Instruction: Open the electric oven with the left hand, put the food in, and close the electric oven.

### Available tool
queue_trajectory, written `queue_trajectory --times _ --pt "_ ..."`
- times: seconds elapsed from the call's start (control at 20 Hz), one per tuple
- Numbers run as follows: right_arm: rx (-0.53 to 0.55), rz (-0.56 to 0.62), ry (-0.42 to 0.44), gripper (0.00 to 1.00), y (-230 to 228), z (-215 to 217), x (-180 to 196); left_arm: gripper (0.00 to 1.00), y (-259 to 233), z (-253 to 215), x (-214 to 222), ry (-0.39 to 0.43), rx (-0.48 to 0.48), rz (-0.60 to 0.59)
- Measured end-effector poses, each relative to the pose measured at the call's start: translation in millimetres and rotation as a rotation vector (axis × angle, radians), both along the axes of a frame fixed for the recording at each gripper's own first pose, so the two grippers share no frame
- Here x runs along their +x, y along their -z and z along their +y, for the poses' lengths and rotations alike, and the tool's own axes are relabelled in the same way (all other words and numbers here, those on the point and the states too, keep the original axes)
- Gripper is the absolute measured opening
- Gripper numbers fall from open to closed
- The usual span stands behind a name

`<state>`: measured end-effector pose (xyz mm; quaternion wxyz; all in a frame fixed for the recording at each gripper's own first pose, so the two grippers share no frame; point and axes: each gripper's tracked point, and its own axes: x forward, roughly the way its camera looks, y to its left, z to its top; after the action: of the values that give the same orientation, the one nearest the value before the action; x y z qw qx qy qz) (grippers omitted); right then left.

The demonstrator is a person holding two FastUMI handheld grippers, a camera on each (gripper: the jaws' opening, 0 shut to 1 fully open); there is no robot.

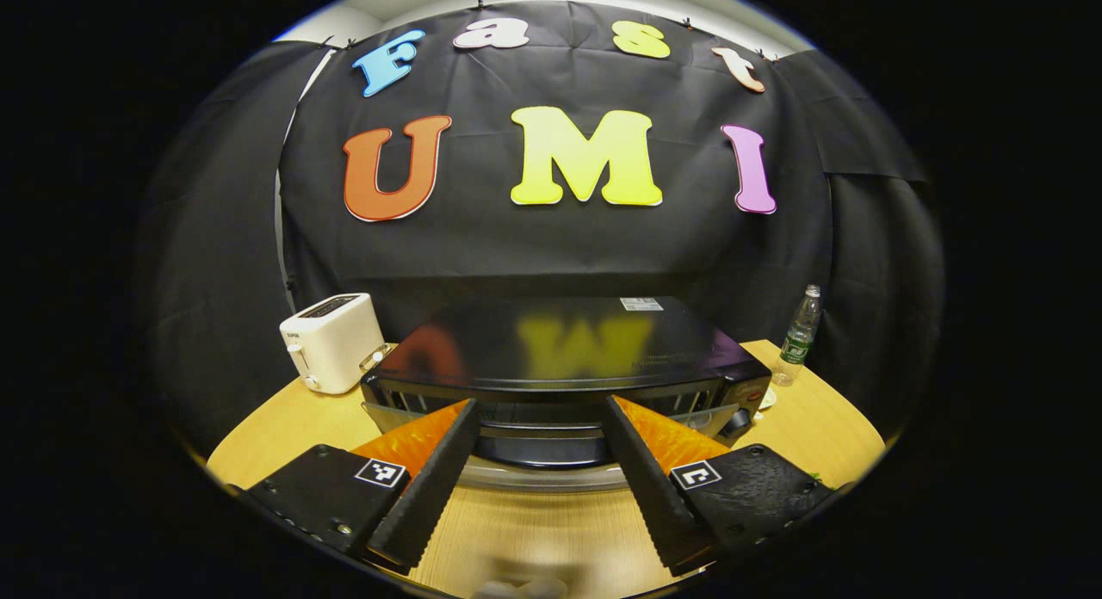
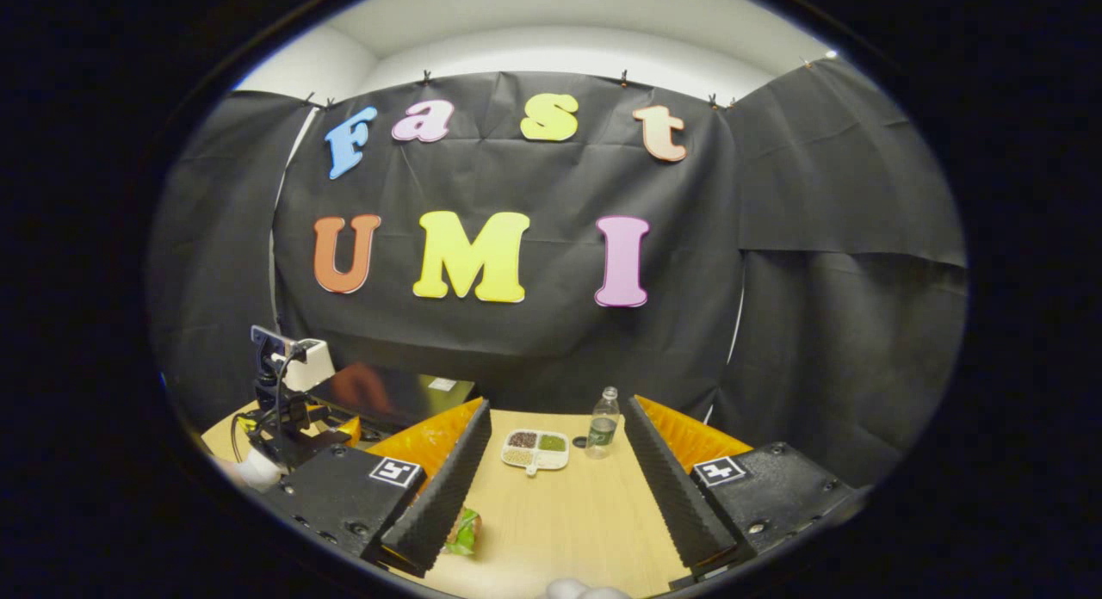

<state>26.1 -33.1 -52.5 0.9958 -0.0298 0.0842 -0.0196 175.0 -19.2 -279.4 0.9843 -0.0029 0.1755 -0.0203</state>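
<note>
The black electric oven (image 1: 560,345) stands mid-table straight ahead in the left gripper view. Its silver door handle (image 1: 542,477) runs low across the gap between the fingers of my left gripper (image 1: 541,403), which is open and not pressing on it. Whether the door is ajar I cannot tell. In the right gripper view, my right gripper (image 2: 558,405) is open above the table with nothing in it. A green food packet (image 2: 465,530) lies on the wood just beside its left finger. Farther left are the oven (image 2: 387,397) and the hand-held left gripper (image 2: 284,414).
A white toaster (image 1: 331,341) stands left of the oven, and a clear plastic bottle (image 1: 799,336) stands to its right. A white divided dish (image 2: 535,450) of grains and the bottle (image 2: 603,423) sit at the back of the round wooden table (image 2: 568,513). Black cloth walls the booth.
</note>
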Motion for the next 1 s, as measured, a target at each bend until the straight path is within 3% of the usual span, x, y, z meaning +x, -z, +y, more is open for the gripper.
queue_trajectory --times 0.6,1.0 --pt "0.003 0.031 -0.049 0.96 19.4 16.3 -18.8 0.96 52.2 1.1 -92.4 0.019 0.007 0.093" --pt "0.004 0.077 -0.053 0.96 46.3 23.5 -27.6 0.96 97.3 -1.0 -123.1 0.042 0.014 0.164"
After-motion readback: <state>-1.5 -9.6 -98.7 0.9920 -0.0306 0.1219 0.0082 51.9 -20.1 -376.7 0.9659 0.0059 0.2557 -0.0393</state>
